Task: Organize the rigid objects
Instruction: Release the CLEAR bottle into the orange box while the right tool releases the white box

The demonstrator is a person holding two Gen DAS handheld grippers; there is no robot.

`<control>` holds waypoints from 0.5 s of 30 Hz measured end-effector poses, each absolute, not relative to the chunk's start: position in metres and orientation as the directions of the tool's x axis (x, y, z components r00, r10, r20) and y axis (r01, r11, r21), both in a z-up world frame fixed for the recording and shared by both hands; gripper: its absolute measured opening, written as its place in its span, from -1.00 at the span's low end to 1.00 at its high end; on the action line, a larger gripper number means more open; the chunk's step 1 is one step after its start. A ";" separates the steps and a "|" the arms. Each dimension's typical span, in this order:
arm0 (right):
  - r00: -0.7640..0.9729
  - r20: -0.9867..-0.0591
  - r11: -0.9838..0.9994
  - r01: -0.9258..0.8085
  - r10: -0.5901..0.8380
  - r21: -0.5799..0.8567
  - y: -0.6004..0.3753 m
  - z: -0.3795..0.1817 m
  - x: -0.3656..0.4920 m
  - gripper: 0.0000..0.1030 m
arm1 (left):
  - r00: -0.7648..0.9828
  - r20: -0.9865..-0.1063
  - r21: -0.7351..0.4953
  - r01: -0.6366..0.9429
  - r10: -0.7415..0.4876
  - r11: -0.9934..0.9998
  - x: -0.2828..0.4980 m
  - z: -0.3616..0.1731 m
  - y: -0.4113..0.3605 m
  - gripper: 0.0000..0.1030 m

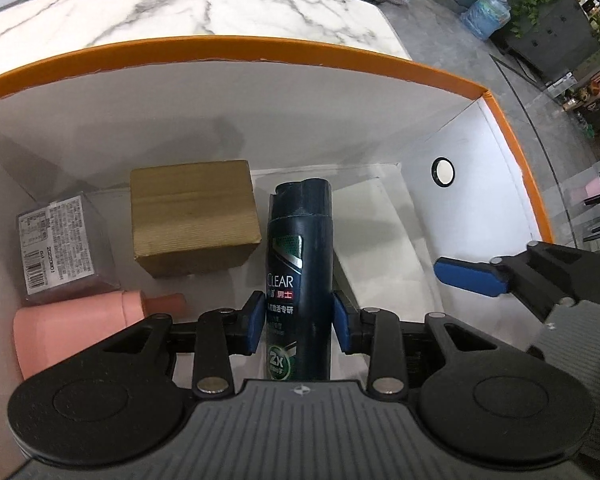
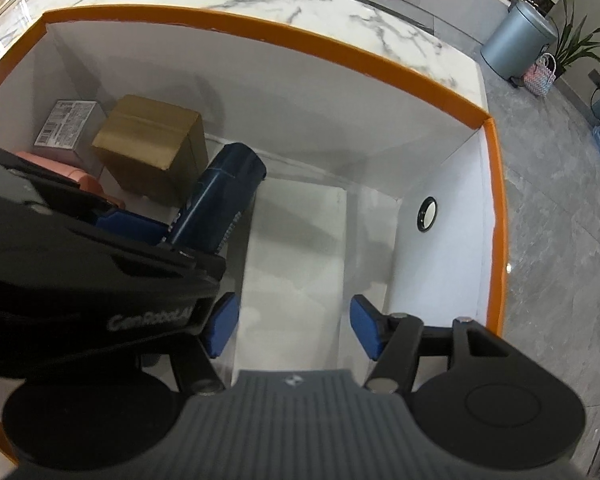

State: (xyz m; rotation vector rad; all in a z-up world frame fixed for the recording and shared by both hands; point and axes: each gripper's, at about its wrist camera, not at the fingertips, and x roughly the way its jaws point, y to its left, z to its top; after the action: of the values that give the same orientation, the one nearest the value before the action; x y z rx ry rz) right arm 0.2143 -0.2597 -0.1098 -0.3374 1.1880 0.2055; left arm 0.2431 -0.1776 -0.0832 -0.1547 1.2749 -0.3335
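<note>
A: Left gripper, what's it doing?

B: Clamped on the dark blue CLEAR shampoo bottle. Both blue pads press the bottle's sides around label height. Cap end points away from the camera, down into the box.

A: Right gripper?

B: Jaws spread apart, nothing between them. It hangs over the right side of the box interior. In the left wrist view only one of its blue pads shows, at the right edge.

A: Where's the bottle relative to the box?

B: Inside the orange-rimmed white box. From the right wrist view the bottle is tilted, cap end next to the brown carton. Can't tell if the cap touches the floor of the box.

A: What else is in there?

B: Near left: pink bottle lying on its side, partly behind the left gripper's linkage. Beyond it, a clear-wrapped box with a barcode label against the left wall. Brown cardboard carton just left of the shampoo bottle, close to the back wall. The right wall has a round black-ringed hole.

A: Outside the box?

B: It sits on a white marble countertop. Further off, a grey bin on a grey tiled floor with a plant beside it.
</note>
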 end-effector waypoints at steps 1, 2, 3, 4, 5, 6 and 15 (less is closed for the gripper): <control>0.365 -0.931 0.932 -0.330 -0.019 -0.148 -0.260 -0.109 0.214 0.20 | 0.258 -0.911 -0.288 0.161 -0.322 0.944 0.242 -0.082 -0.178 -0.23; 0.367 -0.930 0.933 -0.328 -0.018 -0.148 -0.260 -0.109 0.213 0.20 | 0.268 -0.912 -0.276 0.165 -0.312 0.947 0.241 -0.081 -0.179 -0.23; 0.368 -0.930 0.933 -0.328 -0.018 -0.148 -0.260 -0.109 0.212 0.20 | 0.282 -0.913 -0.252 0.173 -0.293 0.952 0.240 -0.078 -0.179 -0.12; 0.369 -0.929 0.933 -0.328 -0.019 -0.149 -0.260 -0.108 0.211 0.21 | 0.293 -0.914 -0.234 0.180 -0.279 0.955 0.238 -0.076 -0.179 -0.05; 0.369 -0.929 0.932 -0.330 -0.019 -0.150 -0.260 -0.108 0.210 0.22 | 0.302 -0.913 -0.227 0.186 -0.276 0.956 0.237 -0.074 -0.178 0.01; 0.370 -0.929 0.931 -0.331 -0.021 -0.152 -0.259 -0.108 0.210 0.22 | 0.303 -0.911 -0.230 0.190 -0.280 0.955 0.236 -0.072 -0.177 0.05; 0.394 -0.919 0.944 -0.298 -0.011 -0.139 -0.258 -0.099 0.207 0.33 | 0.369 -0.877 -0.230 0.238 -0.307 0.944 0.226 -0.051 -0.176 0.17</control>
State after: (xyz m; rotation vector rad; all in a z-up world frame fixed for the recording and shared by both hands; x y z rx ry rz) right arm 0.2066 -0.2580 -0.0988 -0.3021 1.1561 0.1855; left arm 0.2265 -0.1761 -0.0508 -0.0679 1.1406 -0.3503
